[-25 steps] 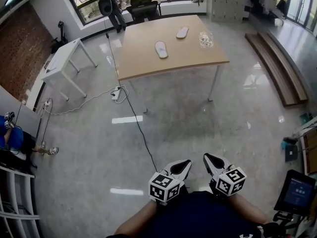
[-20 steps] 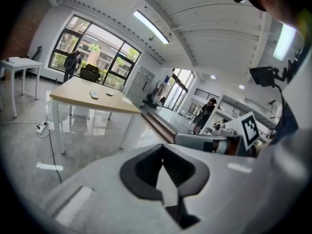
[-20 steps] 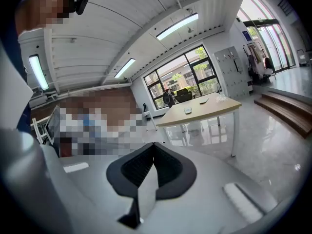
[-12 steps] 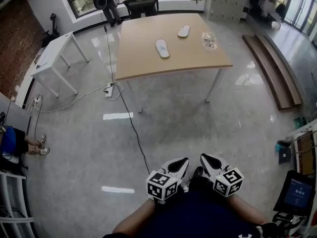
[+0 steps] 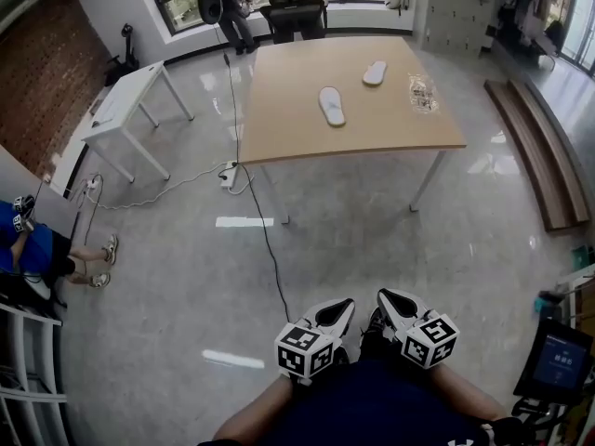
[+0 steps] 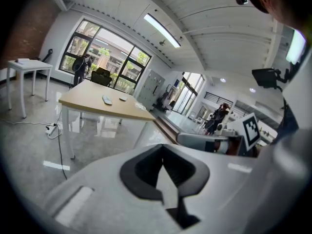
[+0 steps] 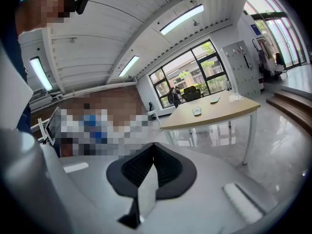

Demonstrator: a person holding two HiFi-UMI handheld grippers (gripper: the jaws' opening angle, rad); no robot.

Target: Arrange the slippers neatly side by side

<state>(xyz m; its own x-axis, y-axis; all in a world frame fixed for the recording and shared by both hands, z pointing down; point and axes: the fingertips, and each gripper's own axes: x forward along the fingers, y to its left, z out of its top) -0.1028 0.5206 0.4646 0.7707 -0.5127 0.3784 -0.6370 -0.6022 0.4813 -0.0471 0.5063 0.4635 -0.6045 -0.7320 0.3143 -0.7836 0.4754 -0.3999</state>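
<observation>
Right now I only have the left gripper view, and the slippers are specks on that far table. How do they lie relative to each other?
Observer: In the head view they lie apart, not side by side. The nearer slipper is around the tabletop's middle. The farther slipper is beyond it to the right, angled differently.
Operator: Anything else up there?
Observer: Yes, a crumpled clear wrapper lies near the right edge of the table, apart from both slippers.
Operator: Are the right tongs free?
Observer: The right tongs are shut with nothing between them, held close to the person's body and far short of the table.
</observation>
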